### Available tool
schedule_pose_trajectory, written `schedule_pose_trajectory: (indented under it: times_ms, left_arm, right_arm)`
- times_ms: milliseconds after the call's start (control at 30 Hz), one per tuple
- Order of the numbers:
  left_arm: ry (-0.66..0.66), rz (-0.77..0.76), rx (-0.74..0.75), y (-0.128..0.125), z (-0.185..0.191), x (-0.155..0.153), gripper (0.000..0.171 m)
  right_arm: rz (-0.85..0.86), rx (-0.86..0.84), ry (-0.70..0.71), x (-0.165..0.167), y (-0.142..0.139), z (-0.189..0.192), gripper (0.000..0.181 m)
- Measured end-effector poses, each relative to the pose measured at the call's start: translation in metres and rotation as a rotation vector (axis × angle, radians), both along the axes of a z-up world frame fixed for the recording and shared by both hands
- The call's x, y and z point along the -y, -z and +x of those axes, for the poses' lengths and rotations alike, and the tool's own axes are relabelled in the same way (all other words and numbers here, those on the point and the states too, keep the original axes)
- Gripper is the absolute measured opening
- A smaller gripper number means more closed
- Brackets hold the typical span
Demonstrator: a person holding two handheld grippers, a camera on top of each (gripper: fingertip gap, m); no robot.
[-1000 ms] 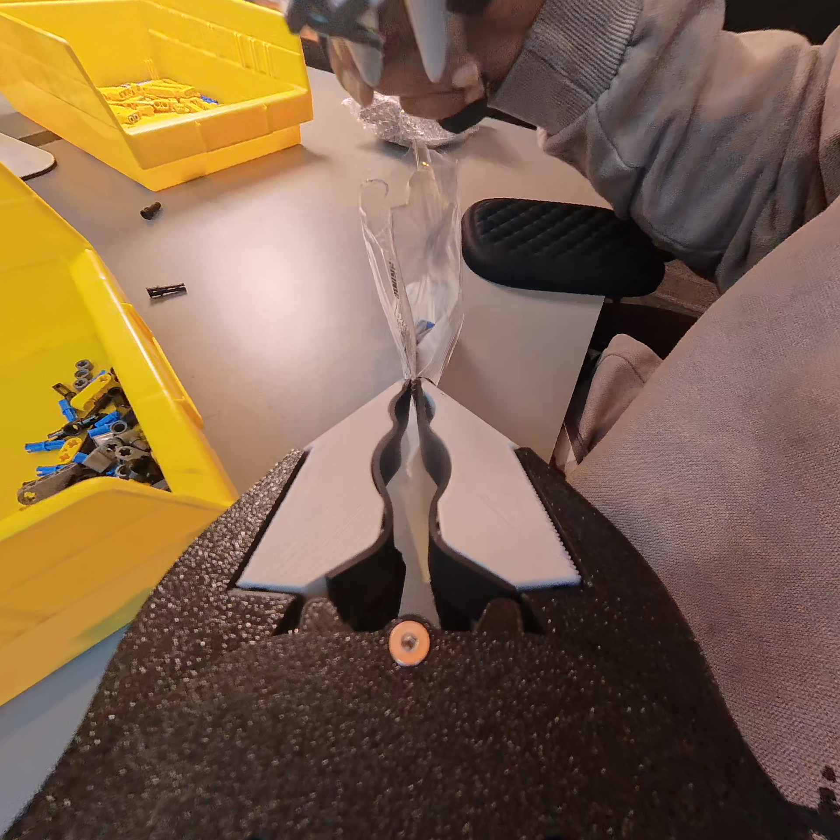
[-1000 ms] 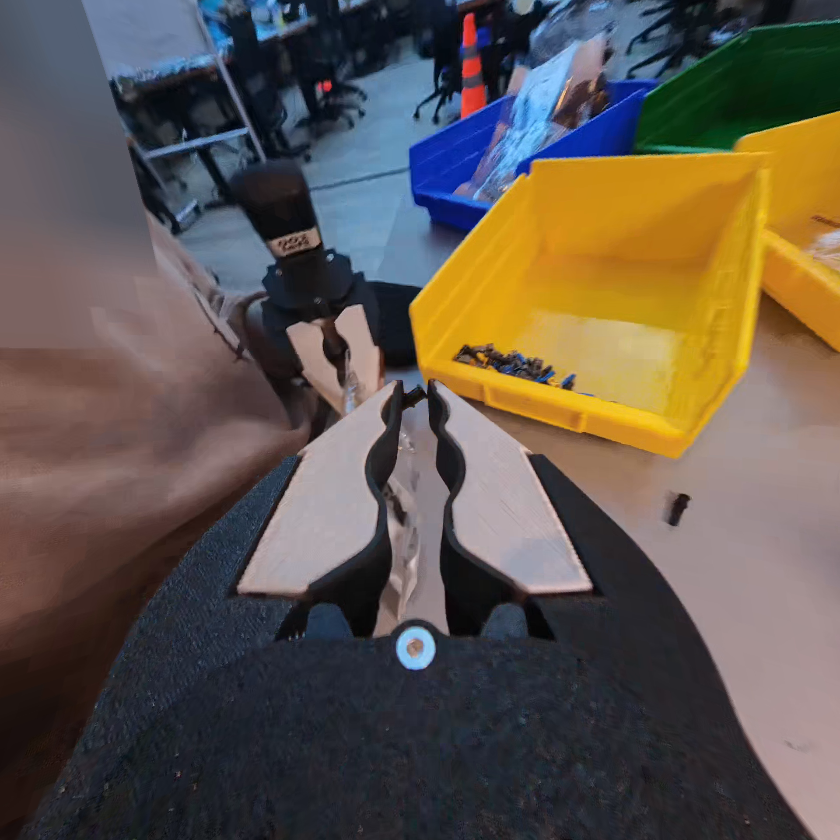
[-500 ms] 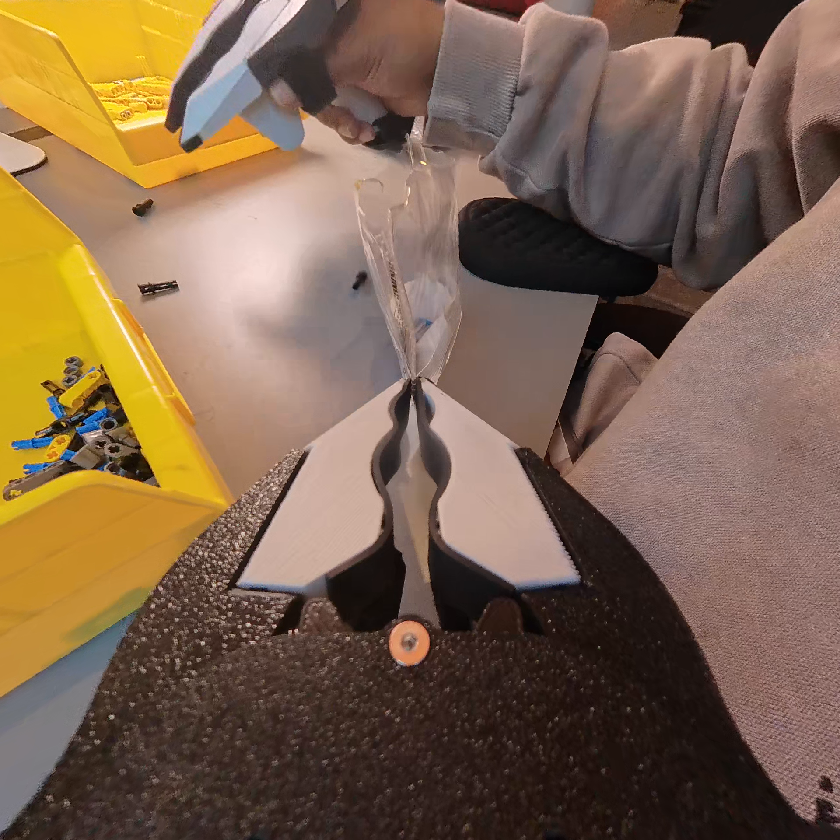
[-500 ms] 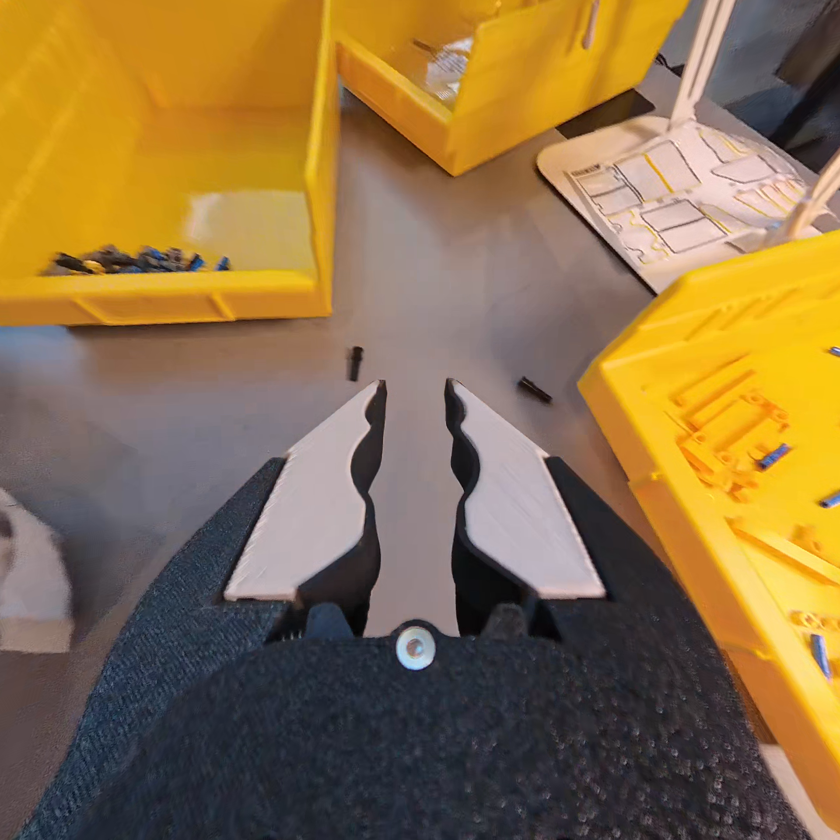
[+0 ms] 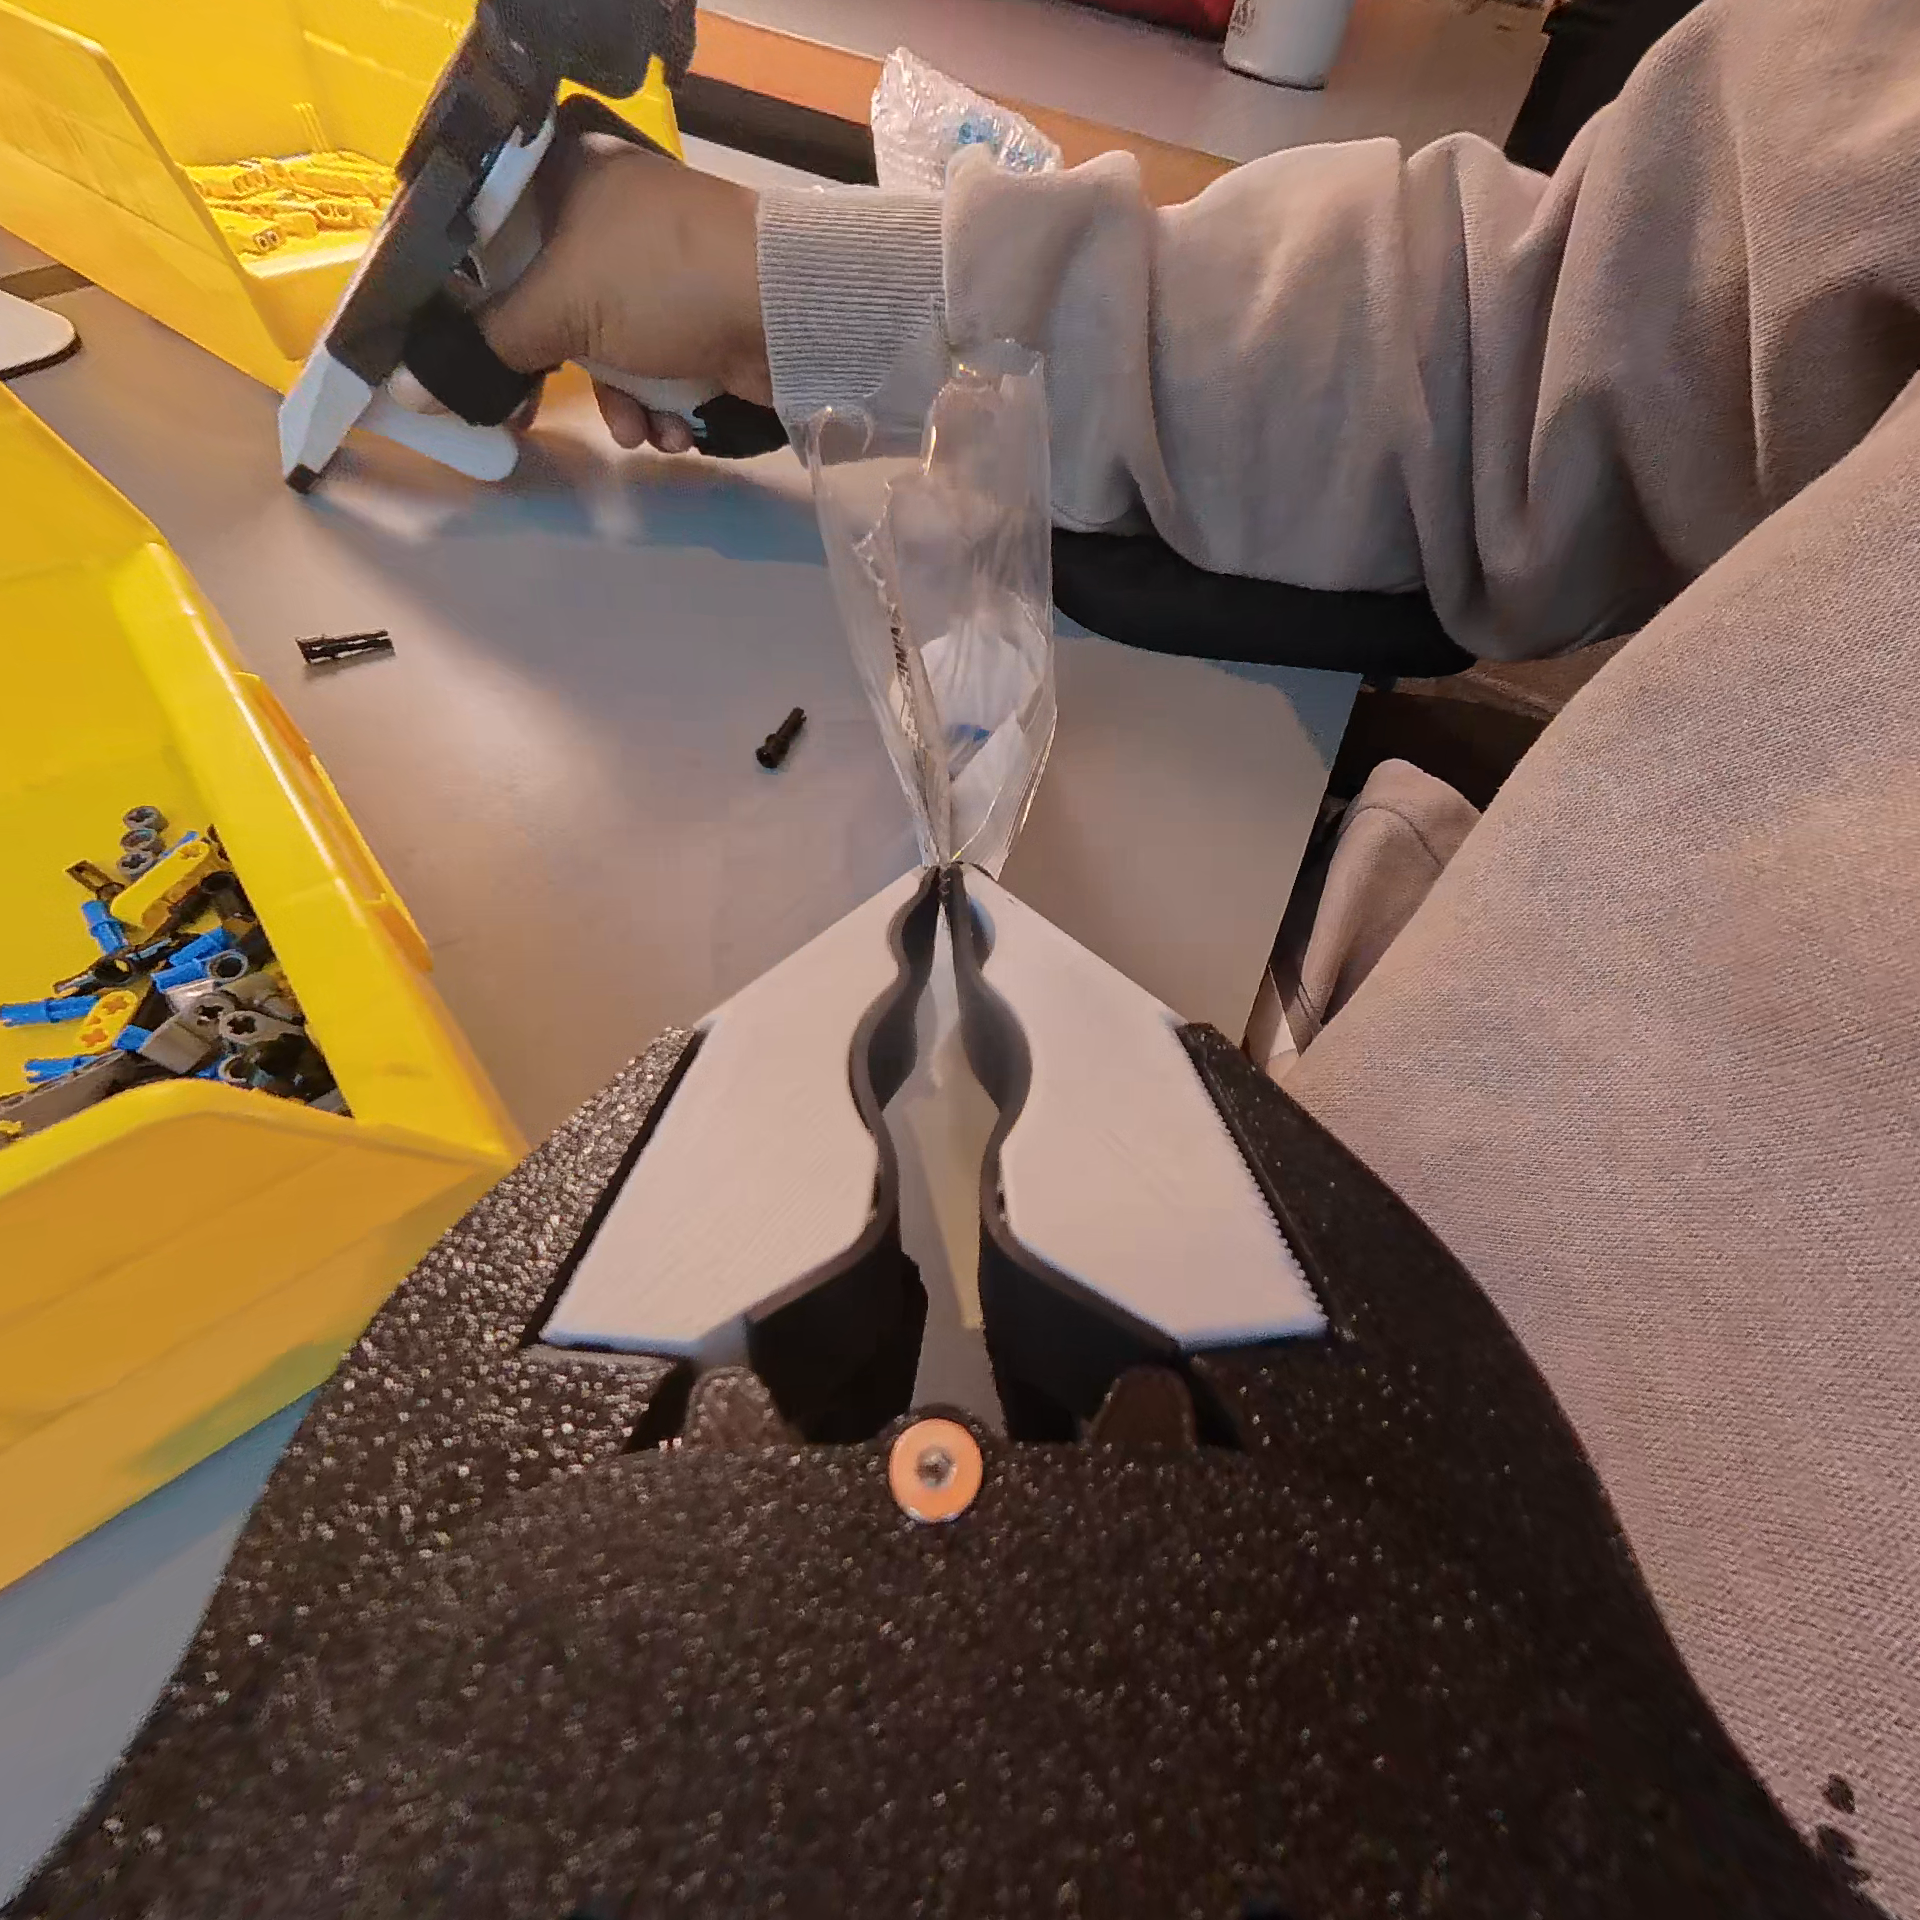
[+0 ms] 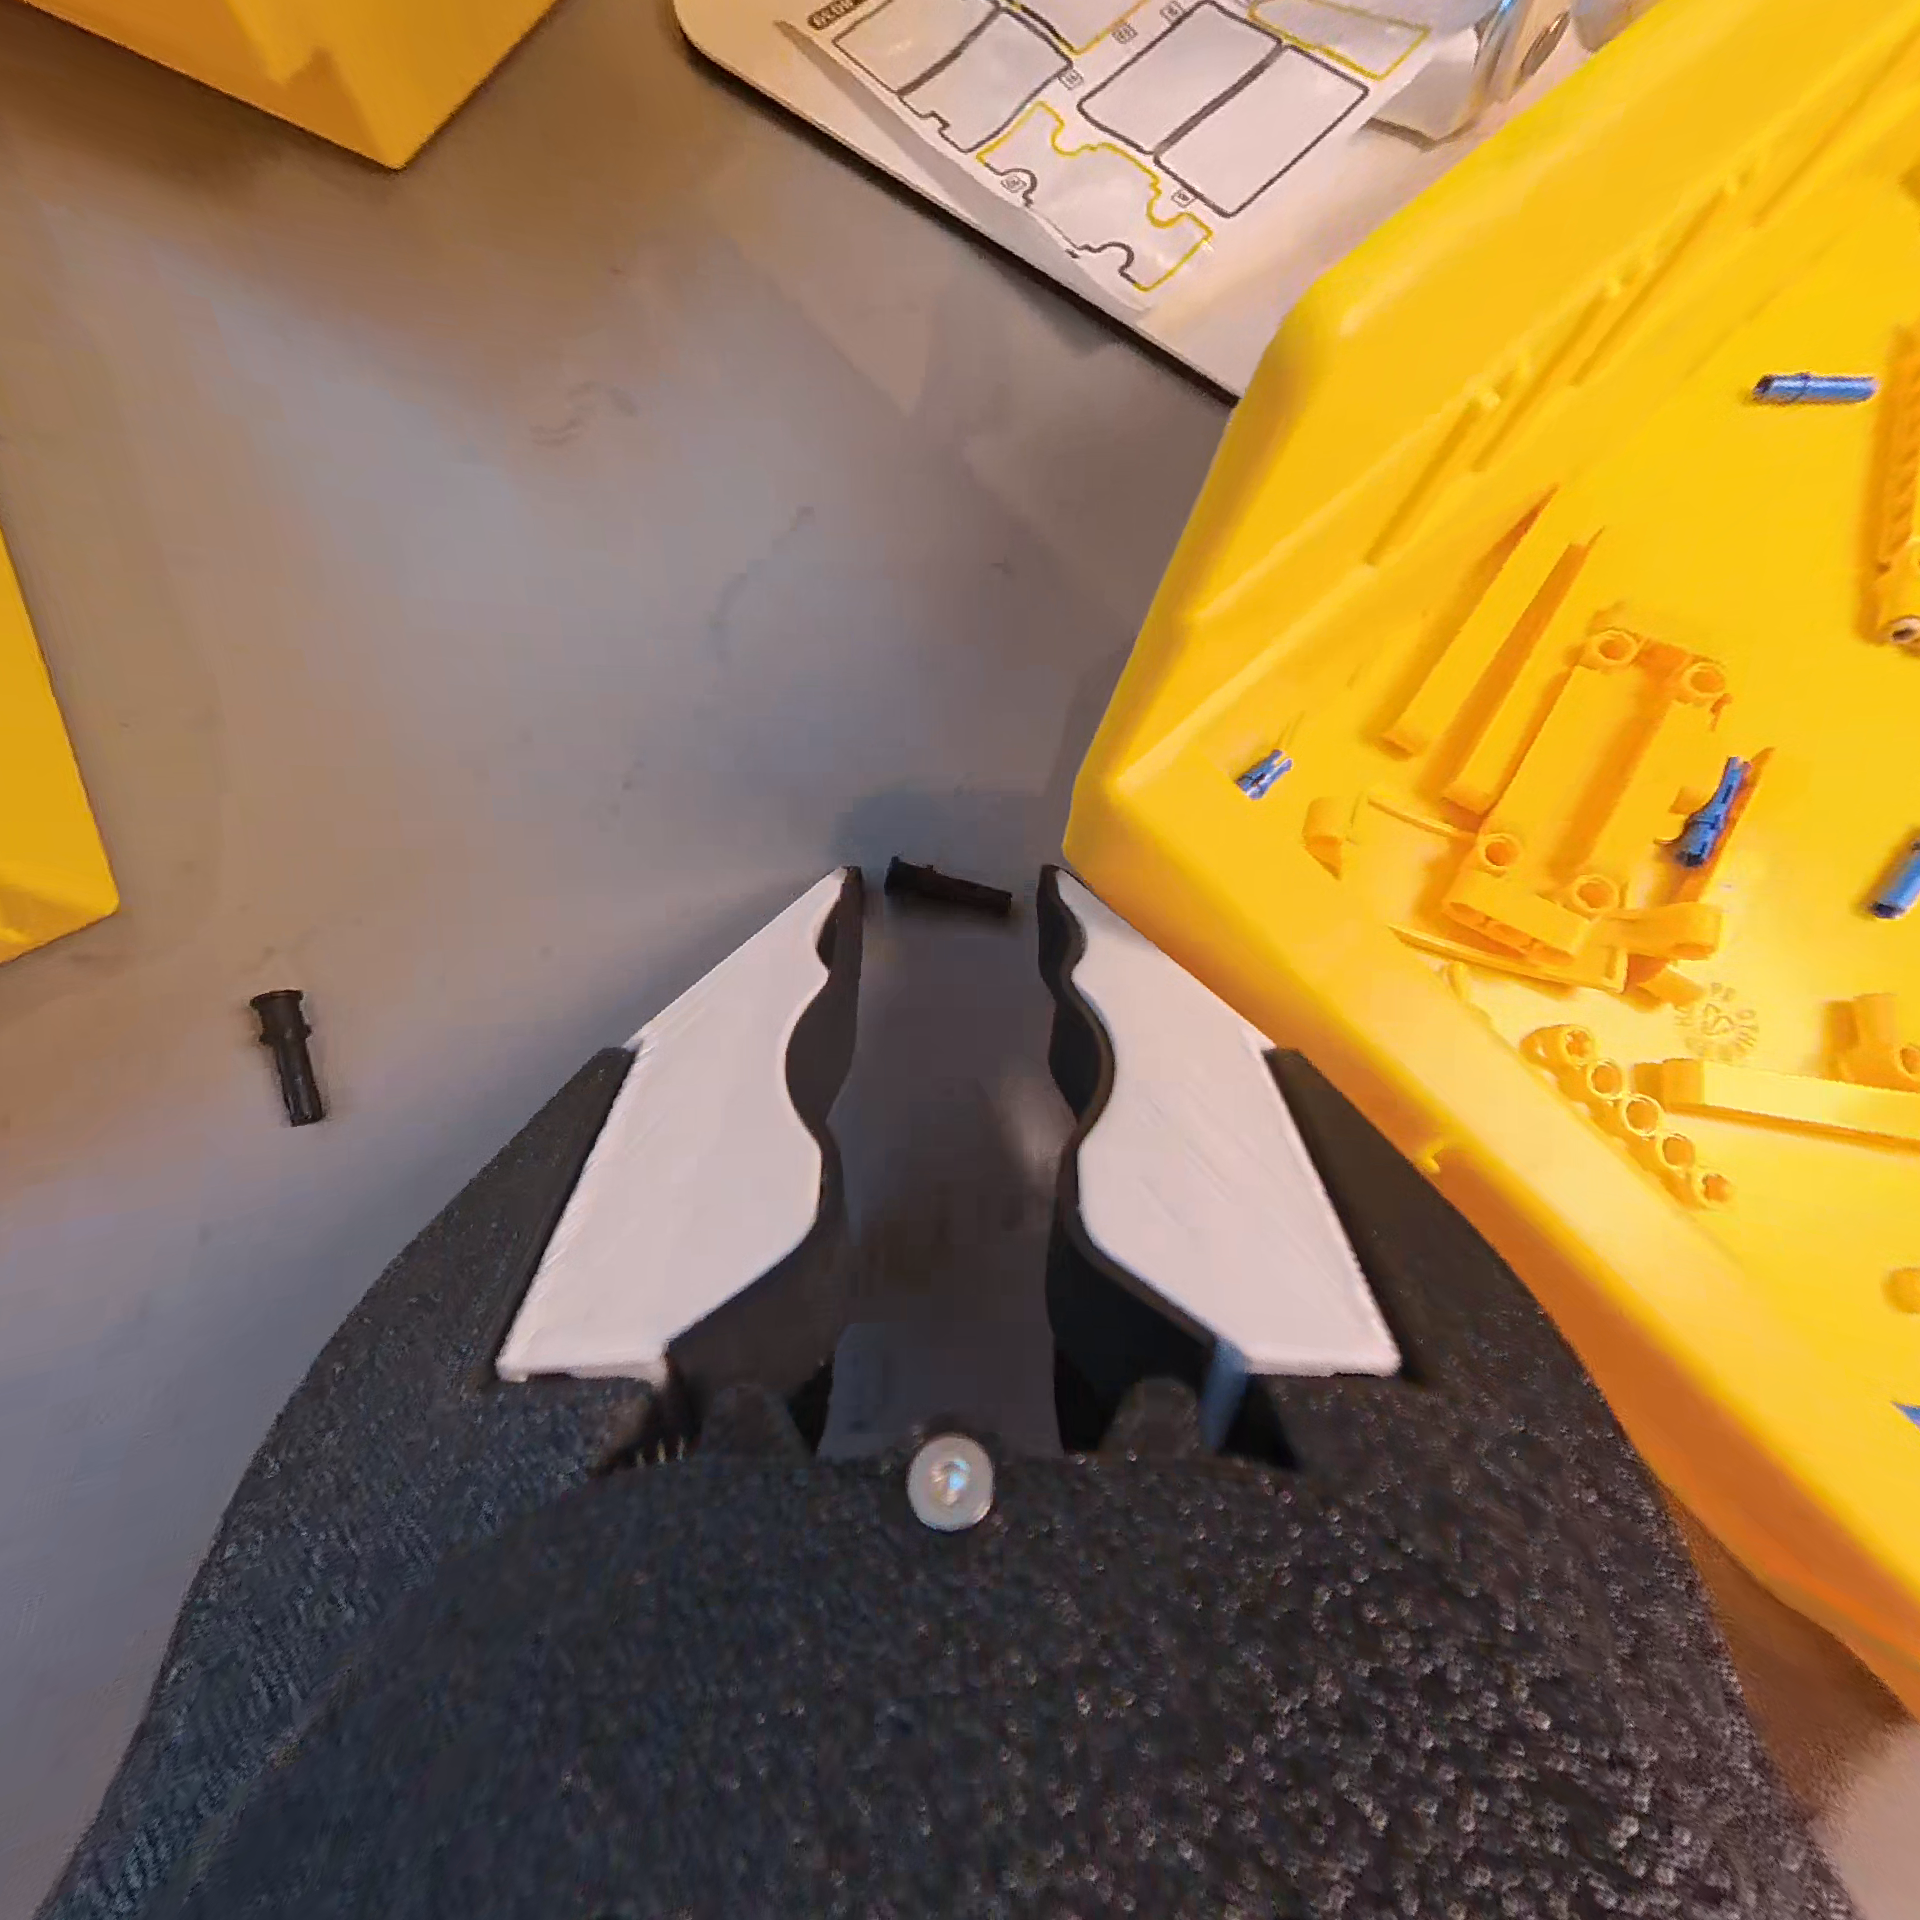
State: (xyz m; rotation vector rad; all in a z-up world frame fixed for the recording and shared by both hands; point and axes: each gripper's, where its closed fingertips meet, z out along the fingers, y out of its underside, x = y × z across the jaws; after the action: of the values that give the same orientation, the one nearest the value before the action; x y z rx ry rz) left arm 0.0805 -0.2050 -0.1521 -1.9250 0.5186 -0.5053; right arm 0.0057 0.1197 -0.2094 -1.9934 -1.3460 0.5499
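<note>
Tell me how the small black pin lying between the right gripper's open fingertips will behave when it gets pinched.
The black pin is tiny and round-bodied, so it will probably roll on the smooth grey table. It looks rigid and light. The right gripper has wide fingers, so the pin may slip or twist sideways when pinched.

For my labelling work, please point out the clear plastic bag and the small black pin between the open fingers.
clear plastic bag [image 5: 935, 623], left wrist view, middle of film.
small black pin [image 6: 948, 886], right wrist view, its shaft.

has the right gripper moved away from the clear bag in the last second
Yes. The right gripper left the clear bag and dropped to the table, open around a black pin beside the yellow bin.
</note>
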Motion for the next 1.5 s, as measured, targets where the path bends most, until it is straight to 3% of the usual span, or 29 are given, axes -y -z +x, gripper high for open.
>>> schedule_pose_trajectory:
  times_ms: [33, 167, 233, 300, 433, 500, 567, 700, 800, 867, 967, 1100, 1233, 1333, 1433, 1500]
  left_arm:
    - [0.0, 0.001, 0.002, 0.0, 0.0, 0.0, 0.0]
    - [-0.002, 0.003, 0.008, -0.001, -0.001, 0.0, 0.0]
    - [-0.003, 0.0, 0.01, -0.001, -0.001, 0.0, 0.0]
    - [-0.004, -0.001, 0.011, -0.001, -0.002, 0.0, 0.0]
    - [-0.004, -0.013, 0.007, 0.001, -0.001, -0.001, 0.0]
    - [0.0, -0.014, 0.001, 0.002, 0.0, -0.001, 0.0]
    - [0.0, -0.013, -0.01, 0.003, 0.001, -0.001, 0.0]
    - [-0.003, -0.009, -0.024, 0.003, 0.001, -0.001, 0.0]
    - [-0.002, -0.013, -0.029, 0.004, 0.002, 0.001, 0.0]
    - [0.019, -0.01, -0.028, 0.003, 0.004, 0.005, 0.0]
    - [0.099, 0.015, -0.028, -0.002, 0.012, 0.018, 0.0]
    - [0.213, 0.023, -0.157, 0.004, 0.02, 0.038, 0.0]
    - [0.221, 0.01, -0.178, 0.007, 0.021, 0.038, 0.0]
    - [0.211, 0.013, -0.183, 0.006, 0.019, 0.036, 0.0]
    - [0.193, 0.01, -0.183, 0.006, 0.017, 0.034, 0.0]
    - [0.17, 0.005, -0.178, 0.006, 0.015, 0.031, 0.0]
  right_arm:
    - [0.001, -0.004, 0.002, -0.001, 0.0, -0.001, 0.024]
    - [-0.037, 0.019, -0.052, 0.006, -0.001, 0.004, 0.023]
    - [-0.087, -0.062, -0.149, 0.026, -0.012, 0.002, 0.023]
    - [-0.16, -0.206, -0.285, 0.064, -0.043, 0.001, 0.023]
    - [-0.268, -0.443, -0.78, 0.19, -0.131, 0.029, 0.023]
    - [-0.249, -0.405, -0.969, 0.237, -0.142, 0.054, 0.023]
    - [-0.22, -0.289, -1.044, 0.258, -0.129, 0.071, 0.024]
    - [-0.222, -0.254, -1.063, 0.267, -0.117, 0.089, 0.029]
    - [-0.236, -0.362, -1.014, 0.254, -0.131, 0.097, 0.031]
    - [-0.233, -0.362, -0.958, 0.238, -0.126, 0.1, 0.031]
    - [-0.206, -0.212, -0.884, 0.217, -0.084, 0.105, 0.03]
    - [-0.172, -0.017, -0.97, 0.237, -0.033, 0.115, 0.03]
    - [-0.098, 0.157, -1.034, 0.243, -0.002, 0.123, 0.023]
    - [-0.073, 0.156, -1.041, 0.243, -0.002, 0.121, 0.005]
    - [-0.073, 0.157, -1.053, 0.244, -0.003, 0.123, 0.003]
    - [-0.094, 0.024, -1.053, 0.25, -0.029, 0.115, 0.003]
